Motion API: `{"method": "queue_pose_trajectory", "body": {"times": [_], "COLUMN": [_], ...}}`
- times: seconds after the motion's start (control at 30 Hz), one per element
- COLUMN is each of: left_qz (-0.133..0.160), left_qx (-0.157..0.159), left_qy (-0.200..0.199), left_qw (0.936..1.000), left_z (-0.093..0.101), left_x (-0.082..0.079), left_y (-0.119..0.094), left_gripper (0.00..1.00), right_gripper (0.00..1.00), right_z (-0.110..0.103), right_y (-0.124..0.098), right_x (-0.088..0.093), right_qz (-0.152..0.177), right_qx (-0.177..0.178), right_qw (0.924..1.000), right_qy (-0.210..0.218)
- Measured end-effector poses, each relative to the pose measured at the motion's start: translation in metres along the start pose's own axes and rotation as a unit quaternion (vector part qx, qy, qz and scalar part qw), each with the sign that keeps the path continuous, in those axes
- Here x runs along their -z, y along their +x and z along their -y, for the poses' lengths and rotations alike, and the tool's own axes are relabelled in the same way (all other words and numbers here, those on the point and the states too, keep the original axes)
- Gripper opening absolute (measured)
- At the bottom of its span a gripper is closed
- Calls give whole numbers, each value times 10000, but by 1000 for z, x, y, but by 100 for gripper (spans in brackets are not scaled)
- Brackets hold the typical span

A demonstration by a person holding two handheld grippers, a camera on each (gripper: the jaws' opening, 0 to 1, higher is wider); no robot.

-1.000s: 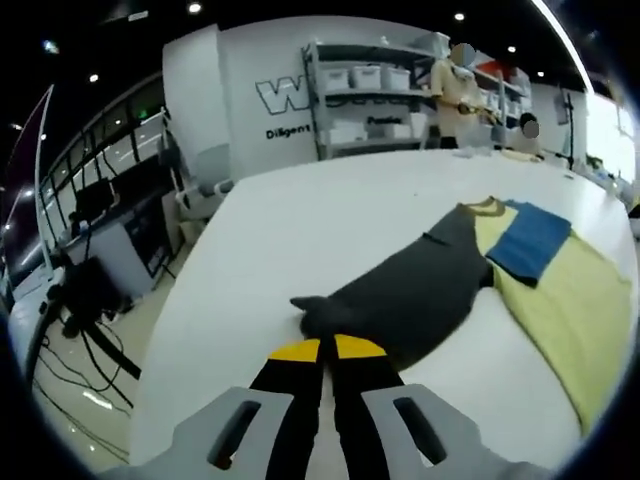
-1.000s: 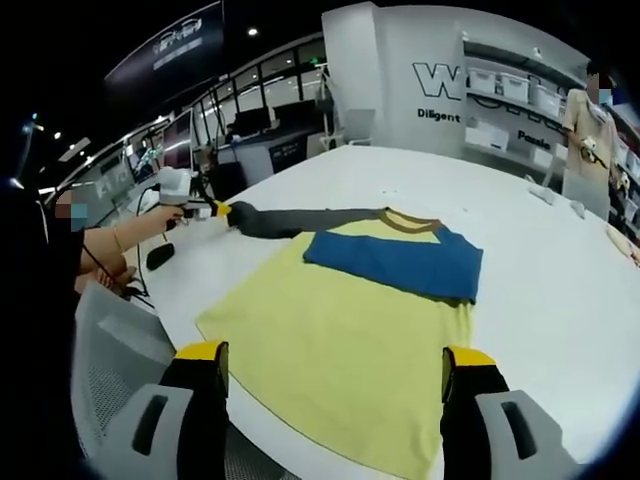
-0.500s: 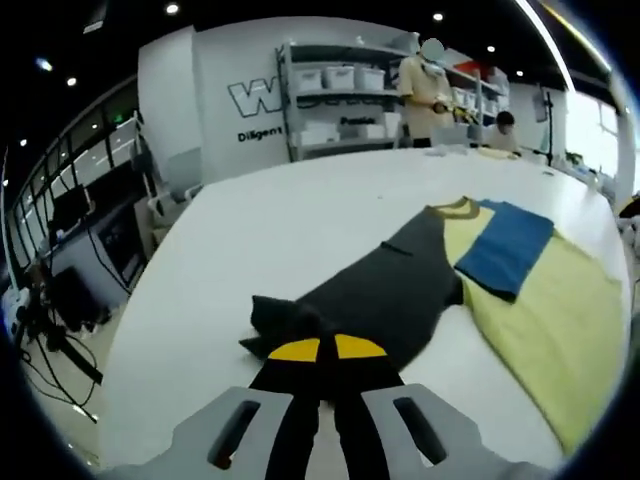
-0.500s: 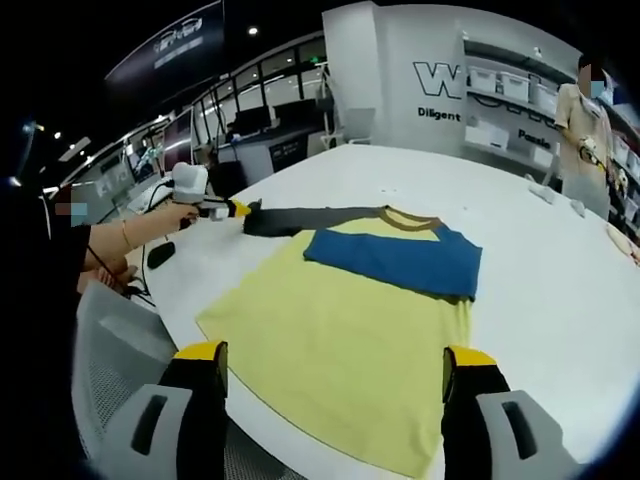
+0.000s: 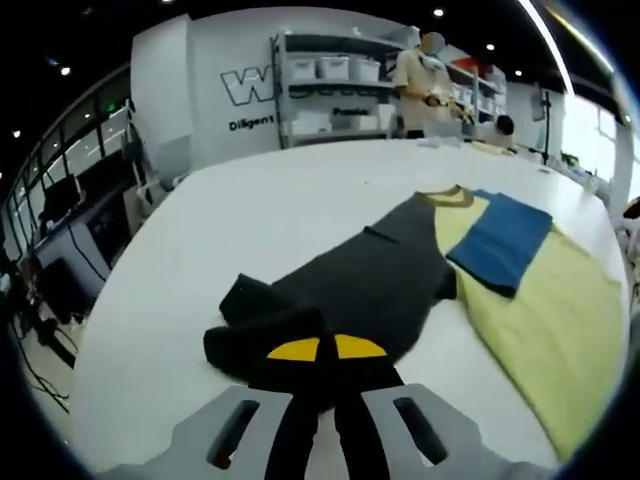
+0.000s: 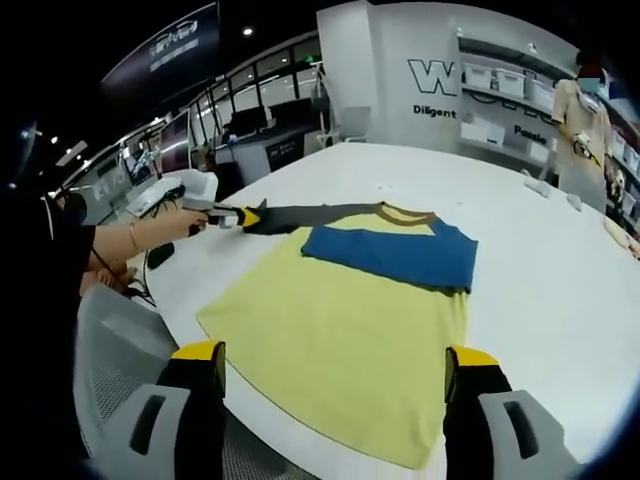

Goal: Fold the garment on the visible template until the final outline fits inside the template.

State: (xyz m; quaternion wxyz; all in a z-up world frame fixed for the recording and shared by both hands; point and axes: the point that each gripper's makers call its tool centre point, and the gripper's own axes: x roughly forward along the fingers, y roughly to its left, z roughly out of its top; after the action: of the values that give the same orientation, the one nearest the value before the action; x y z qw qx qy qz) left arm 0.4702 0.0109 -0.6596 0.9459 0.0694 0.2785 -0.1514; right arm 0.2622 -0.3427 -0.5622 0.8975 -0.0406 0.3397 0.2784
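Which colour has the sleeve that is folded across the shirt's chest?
The folded sleeve is blue; it shows best in the right gripper view.

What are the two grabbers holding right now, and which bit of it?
The left gripper is shut on the dark grey sleeve of the yellow shirt, pinching its bunched end. The right gripper is open, jaws wide apart, holding nothing.

Grey sleeve drawn inward

The left hand-held gripper (image 5: 321,349) has carried the grey sleeve (image 5: 350,285) cuff toward the shirt body (image 6: 340,345); the sleeve now bunches and doubles over itself, no longer stretched out flat.
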Motion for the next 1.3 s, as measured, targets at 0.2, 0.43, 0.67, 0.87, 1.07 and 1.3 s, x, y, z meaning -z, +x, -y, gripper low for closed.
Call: {"method": "queue_pose_trajectory", "body": {"times": [0.2,0.43,0.67,0.87,1.07,1.3], "left_qz": [-28,182,274,273,200,181], "left_qx": [94,-67,-142,-181,-113,-33], "left_qy": [30,332,263,9,-272,-684], "left_qw": [9999,9993,9992,9995,9994,9975], "left_z": [3,-3,-15,-21,-18,-12], "left_x": [2,-7,-8,-2,8,16], "left_y": [2,-5,-15,-23,-28,-30], "left_gripper": [4,45,52,51,44,38], "right_gripper": [89,89,89,89,89,89], "right_z": [-1,-2,-3,-6,-7,-9], "right_y": [0,1,4,7,9,9], "right_x": [1,1,0,0,1,0], "right_qz": [14,-4,5,-13,-36,-39], "right_qx": [-19,-19,-40,-88,-96,-109], "right_qw": [10000,10000,10000,10000,9999,9999], "right_qy": [32,22,18,15,1,1]}}
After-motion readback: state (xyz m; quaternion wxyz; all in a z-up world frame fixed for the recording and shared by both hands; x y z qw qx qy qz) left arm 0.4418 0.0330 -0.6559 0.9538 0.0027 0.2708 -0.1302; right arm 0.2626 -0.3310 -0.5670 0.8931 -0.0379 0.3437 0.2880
